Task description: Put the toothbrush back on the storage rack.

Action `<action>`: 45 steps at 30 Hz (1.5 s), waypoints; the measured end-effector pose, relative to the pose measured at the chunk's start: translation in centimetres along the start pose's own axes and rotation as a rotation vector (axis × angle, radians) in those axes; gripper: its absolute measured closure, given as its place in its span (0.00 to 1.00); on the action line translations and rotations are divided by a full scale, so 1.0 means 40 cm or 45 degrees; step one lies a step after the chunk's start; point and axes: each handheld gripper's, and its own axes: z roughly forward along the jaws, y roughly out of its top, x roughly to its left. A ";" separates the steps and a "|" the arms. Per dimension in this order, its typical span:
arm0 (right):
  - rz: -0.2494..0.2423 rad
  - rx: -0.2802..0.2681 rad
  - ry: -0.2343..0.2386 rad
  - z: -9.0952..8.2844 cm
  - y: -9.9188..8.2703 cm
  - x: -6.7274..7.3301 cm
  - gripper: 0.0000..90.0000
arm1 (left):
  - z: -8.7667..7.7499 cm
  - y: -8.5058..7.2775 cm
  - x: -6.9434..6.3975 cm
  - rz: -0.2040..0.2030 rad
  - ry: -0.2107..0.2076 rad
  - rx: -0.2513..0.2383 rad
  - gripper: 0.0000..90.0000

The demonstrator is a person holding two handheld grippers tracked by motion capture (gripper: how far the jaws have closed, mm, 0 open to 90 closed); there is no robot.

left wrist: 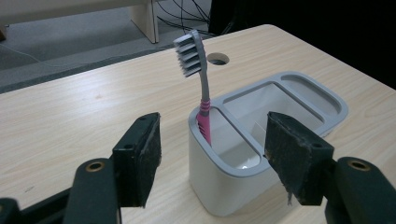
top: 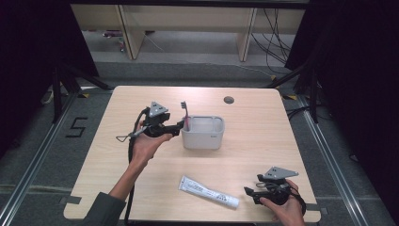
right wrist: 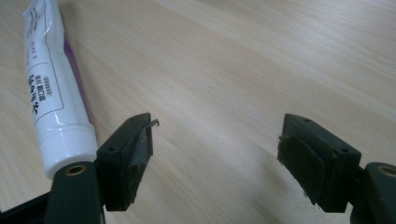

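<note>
My left claw (left wrist: 212,158) stands open with nothing between its pads, just short of the grey holder (left wrist: 243,172), where the toothbrush (left wrist: 201,93) stands upright in the nearest compartment, bristles up and pink grip at the rim. My right claw (right wrist: 215,158) is open too, low over the bare bench (right wrist: 261,60) near its front right corner. The white toothpaste tube (right wrist: 51,93) lies flat just beside that claw, well apart from the holder.

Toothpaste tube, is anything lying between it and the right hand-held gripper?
Nothing visible. The toothpaste tube lies on bare table, just left of the open right hand-held gripper; in the right gripper view its cap end sits beside one jaw.
</note>
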 end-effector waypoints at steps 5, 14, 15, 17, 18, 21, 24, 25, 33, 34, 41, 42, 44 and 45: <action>0.009 -0.004 0.009 0.001 0.000 0.002 0.30 | -0.019 -0.012 0.001 -0.001 -0.004 -0.003 0.39; 0.001 -0.004 -0.002 0.000 0.000 0.002 0.30 | -0.054 -0.053 0.008 -0.008 -0.019 0.024 0.36; 0.010 -0.003 0.009 0.001 0.000 0.002 0.30 | -0.058 -0.059 0.009 -0.017 -0.018 0.023 0.36; 0.001 -0.002 -0.002 0.000 0.000 0.002 0.30 | -0.064 -0.069 0.011 -0.016 -0.019 0.027 0.35; -0.011 -0.006 -0.004 0.001 0.000 0.001 0.30 | -0.066 -0.074 0.013 -0.013 -0.018 0.035 0.35; 0.012 0.001 0.011 0.002 0.000 0.003 0.30 | -0.069 -0.087 0.020 -0.025 -0.015 0.041 0.34; -0.013 -0.005 -0.006 0.001 0.000 0.001 0.30 | -0.075 -0.098 0.024 -0.029 -0.018 0.046 0.33; -0.012 -0.006 -0.006 0.001 0.000 0.001 0.30 | -0.079 -0.104 0.026 -0.031 -0.020 0.047 0.33; 0.008 -0.008 -0.001 0.003 -0.001 0.005 0.30 | -0.095 -0.144 0.030 -0.011 -0.048 0.067 0.31; -0.014 -0.007 -0.008 0.002 0.000 0.002 0.30 | -0.098 -0.149 0.029 -0.020 -0.038 0.063 0.31; 0.001 0.002 0.002 0.001 0.000 0.001 0.30 | -0.116 -0.183 0.035 -0.023 -0.044 0.076 0.31; 0.002 0.003 0.002 0.001 0.000 0.001 0.30 | -0.118 -0.187 0.035 -0.019 -0.042 0.079 0.31; 0.003 -0.007 0.005 0.003 -0.001 0.001 0.30 | -0.119 -0.197 0.033 -0.018 -0.045 0.083 0.31; -0.001 0.000 0.007 0.002 -0.001 0.001 0.30 | -0.119 -0.205 0.032 -0.014 -0.057 0.081 0.31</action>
